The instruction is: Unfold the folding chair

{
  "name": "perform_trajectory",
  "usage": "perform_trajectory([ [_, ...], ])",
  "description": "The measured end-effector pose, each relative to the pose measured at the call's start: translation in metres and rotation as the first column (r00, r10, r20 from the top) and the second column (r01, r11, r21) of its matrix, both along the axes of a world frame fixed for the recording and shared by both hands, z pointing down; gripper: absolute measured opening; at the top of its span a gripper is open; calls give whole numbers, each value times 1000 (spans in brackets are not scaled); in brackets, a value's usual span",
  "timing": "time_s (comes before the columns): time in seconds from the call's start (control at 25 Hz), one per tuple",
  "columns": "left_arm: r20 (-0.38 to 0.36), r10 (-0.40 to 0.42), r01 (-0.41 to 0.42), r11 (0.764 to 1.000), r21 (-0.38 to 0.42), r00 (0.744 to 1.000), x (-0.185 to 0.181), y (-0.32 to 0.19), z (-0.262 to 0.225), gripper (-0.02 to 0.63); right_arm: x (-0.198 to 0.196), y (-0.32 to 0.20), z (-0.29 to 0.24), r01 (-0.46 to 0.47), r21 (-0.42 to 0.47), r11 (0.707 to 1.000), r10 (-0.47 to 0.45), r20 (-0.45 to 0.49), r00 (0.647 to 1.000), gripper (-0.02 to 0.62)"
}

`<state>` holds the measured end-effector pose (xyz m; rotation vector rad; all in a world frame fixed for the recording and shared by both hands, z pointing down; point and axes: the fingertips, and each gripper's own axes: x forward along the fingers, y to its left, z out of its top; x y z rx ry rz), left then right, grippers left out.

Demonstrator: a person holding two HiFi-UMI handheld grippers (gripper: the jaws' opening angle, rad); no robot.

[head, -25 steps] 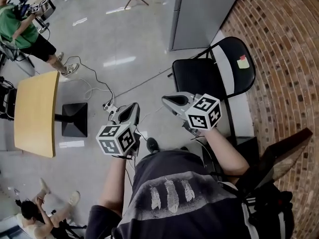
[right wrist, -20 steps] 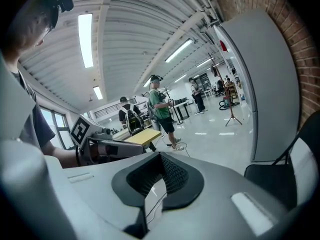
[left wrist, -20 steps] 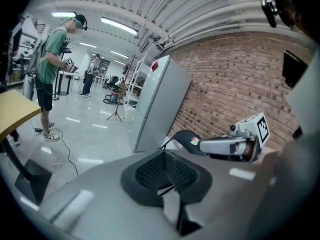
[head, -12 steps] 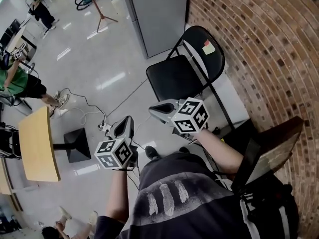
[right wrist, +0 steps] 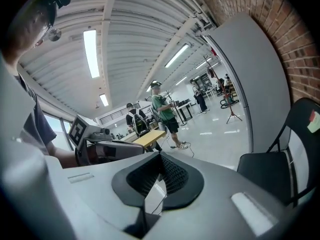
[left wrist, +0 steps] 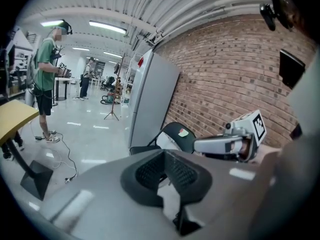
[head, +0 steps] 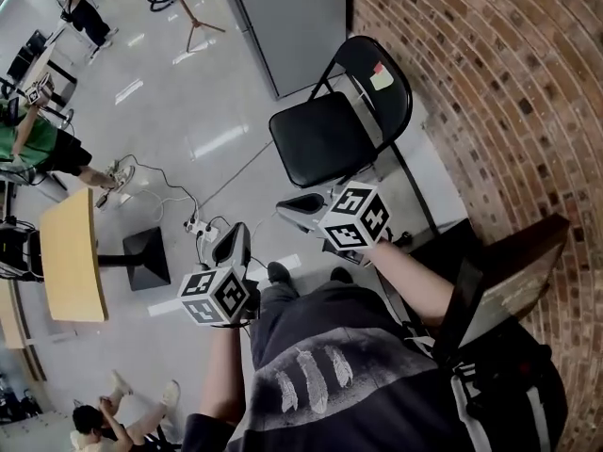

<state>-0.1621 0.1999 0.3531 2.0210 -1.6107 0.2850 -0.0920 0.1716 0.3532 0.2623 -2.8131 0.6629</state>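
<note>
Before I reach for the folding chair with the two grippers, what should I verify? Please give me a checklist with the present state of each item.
1. Left gripper empty: ok, jaws together, nothing between them.
2. Right gripper empty: ok, jaws together, nothing between them.
3. Jaws open enough to take the frame: not ok, both are shut.
4. Folding chair folded and waiting: not ok, its seat already lies flat and it stands on its legs by the brick wall.
5. Power strip out of the way: ok, it lies to the left, not between the grippers and the chair.
6. Person in green away from the chair: ok.
</note>
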Motion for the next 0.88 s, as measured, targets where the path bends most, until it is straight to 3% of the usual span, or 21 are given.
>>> perform_trajectory([
  [0.24,30,-32,33,999,-14,999,1,23,-1,2,-8,18,2,58,-9,998,-58,10,998,2],
  [0.48,34,-38,38,999,19,999,-13,28,-11,2,-23,28,-3,70,7,998,-70,9,998,2],
  [0.68,53,-6,1,996,94,999,-29,26,-27,2,-43,28,-6,54,26,998,-54,-6,999,2],
  [0.88,16,17,-20,974,226,1000,-75,46,-55,2,-101,49,-9,68,47,997,-66,-42,997,2],
])
